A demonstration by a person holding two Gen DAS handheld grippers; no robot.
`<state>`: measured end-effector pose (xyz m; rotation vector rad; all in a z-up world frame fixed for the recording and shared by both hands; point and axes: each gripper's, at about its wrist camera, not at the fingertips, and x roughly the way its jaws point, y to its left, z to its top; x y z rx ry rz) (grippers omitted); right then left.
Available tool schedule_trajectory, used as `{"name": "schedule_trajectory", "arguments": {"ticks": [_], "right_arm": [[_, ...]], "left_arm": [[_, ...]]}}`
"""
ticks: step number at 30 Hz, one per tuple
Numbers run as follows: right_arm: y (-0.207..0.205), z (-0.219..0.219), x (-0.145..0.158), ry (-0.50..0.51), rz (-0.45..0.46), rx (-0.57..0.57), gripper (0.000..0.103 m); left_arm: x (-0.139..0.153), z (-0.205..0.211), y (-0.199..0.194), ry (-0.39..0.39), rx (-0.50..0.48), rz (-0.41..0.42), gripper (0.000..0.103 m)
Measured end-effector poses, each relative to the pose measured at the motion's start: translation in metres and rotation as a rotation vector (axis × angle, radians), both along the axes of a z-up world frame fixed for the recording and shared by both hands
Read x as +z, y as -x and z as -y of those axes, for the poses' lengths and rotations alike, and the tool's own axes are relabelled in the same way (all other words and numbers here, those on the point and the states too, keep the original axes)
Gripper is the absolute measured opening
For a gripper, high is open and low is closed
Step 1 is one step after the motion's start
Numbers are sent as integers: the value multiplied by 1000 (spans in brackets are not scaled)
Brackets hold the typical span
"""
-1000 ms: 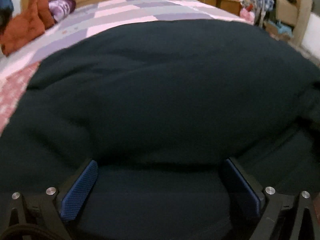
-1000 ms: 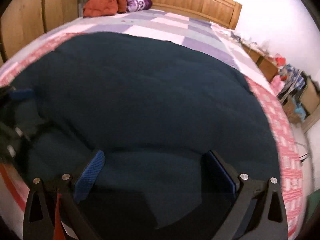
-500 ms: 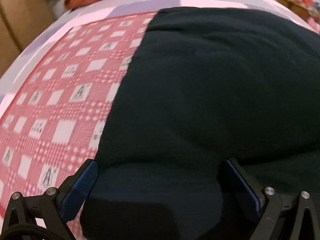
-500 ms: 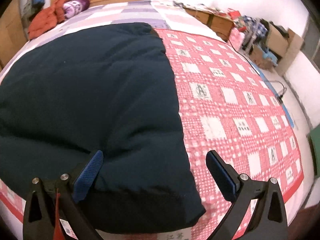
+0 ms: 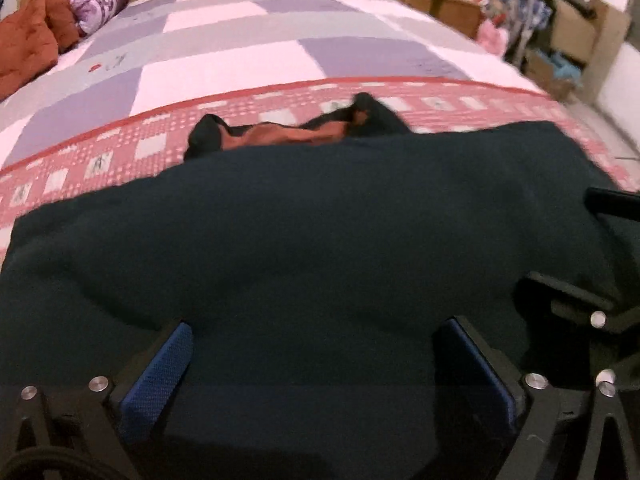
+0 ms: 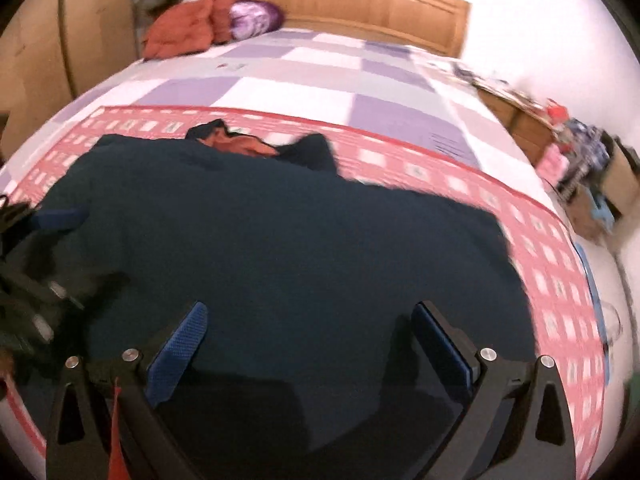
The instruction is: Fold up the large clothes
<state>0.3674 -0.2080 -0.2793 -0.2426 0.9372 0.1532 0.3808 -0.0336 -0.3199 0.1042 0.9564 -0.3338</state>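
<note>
A large dark navy garment [image 5: 320,232] lies spread on the bed, with an orange-brown lining [image 5: 280,136] showing at its far collar edge. It also fills the right wrist view [image 6: 280,248], collar lining [image 6: 240,145] at the far side. My left gripper [image 5: 316,364] is open, its blue pads [image 5: 160,380] wide apart just above the near edge of the garment. My right gripper [image 6: 312,344] is open too, over the near edge. The right gripper shows at the right edge of the left wrist view [image 5: 592,312]; the left gripper shows at the left edge of the right wrist view [image 6: 36,264].
The bed has a red-checked cover [image 6: 552,264] and a purple and pink quilt [image 5: 248,36]. An orange jacket [image 6: 180,32] and purple pillow [image 6: 252,20] lie by the wooden headboard [image 6: 360,0]. Cluttered boxes [image 5: 568,40] stand at the right; a wardrobe [image 6: 40,52] at the left.
Both views have swung back toward the headboard. Half a second ago each looked along a side edge of the garment; now the collar end and its lining show. Both grippers stay open.
</note>
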Motion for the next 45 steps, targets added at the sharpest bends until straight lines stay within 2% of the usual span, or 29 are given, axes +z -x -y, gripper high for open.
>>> {"name": "schedule_trajectory", "arguments": {"ticks": [1, 4, 6, 11, 12, 13, 16, 18, 20, 24, 26, 28, 29, 32, 33, 39, 42, 45], "right_arm": [[-14, 0, -8, 2, -29, 9, 102], [-32, 9, -21, 4, -47, 39, 103], [-42, 28, -26, 13, -53, 16, 103], [-70, 121, -30, -38, -80, -231, 103], [-71, 134, -30, -63, -88, -258, 102], [-71, 149, -35, -152, -119, -255, 102], [-65, 153, -35, -161, -112, -232, 102], [-59, 156, -34, -194, -95, -236, 102], [-56, 155, -36, -209, -87, -231, 102], [-47, 151, -26, -190, -70, -203, 102], [-29, 156, -21, -205, -37, -202, 102], [-7, 170, -21, -216, -12, -244, 102], [0, 178, -23, -215, -18, -272, 102], [27, 211, -36, -293, -49, -385, 102], [34, 214, -39, -298, -53, -399, 102], [47, 211, -41, -238, -21, -379, 102], [56, 208, -38, -193, 4, -357, 102], [74, 217, -37, -172, -5, -348, 102]], "left_arm": [[-5, -5, -13, 4, 0, -18, 103], [-11, -28, -37, -62, 36, 0, 103], [-16, -58, -54, -83, 103, -6, 103], [-33, -147, -72, -84, 311, -57, 103], [-36, -157, -73, -75, 321, -64, 103], [-39, -163, -74, -53, 314, -73, 103], [-41, -164, -71, -52, 284, -52, 103], [-43, -172, -66, 14, 298, -41, 103], [-45, -175, -59, 48, 302, -26, 103], [-44, -178, -54, 66, 293, -9, 103], [-42, -181, -46, 63, 275, 1, 102], [-41, -185, -41, 61, 263, 7, 102], [-43, -189, -38, 45, 285, 3, 103], [-53, -219, -27, 108, 391, -33, 103], [-53, -223, -25, 105, 408, -34, 103], [-54, -220, -18, 8, 418, -10, 103], [-48, -211, -14, -101, 395, 25, 103], [-41, -210, -3, -142, 393, 43, 103]]}}
